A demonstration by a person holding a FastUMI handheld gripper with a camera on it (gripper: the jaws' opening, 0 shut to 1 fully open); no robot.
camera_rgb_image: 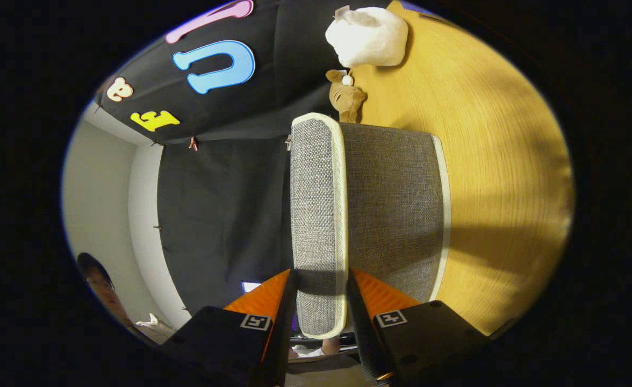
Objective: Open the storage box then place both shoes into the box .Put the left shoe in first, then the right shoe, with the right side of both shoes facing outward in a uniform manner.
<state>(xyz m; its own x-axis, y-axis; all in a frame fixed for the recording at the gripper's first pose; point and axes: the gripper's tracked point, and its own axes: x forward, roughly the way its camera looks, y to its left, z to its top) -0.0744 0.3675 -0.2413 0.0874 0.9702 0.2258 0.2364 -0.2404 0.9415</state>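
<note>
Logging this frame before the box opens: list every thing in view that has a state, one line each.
gripper: fingers straddle the lid's rim, one on each side; whether they press on it cannot be told.
storage box lid: between the fingers; raised or shut cannot be told.
storage box: grey fabric, resting on the table.
table: carries the box and two toys.
white plush toy: lying beyond the box.
brown plush toy: at the box's far end.

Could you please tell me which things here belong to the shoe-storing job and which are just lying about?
For the job:
- grey fabric storage box
- its lid, between the fingers of the claw, which appear closed on its edge

Lying about:
- white plush toy
- small brown plush toy
</note>
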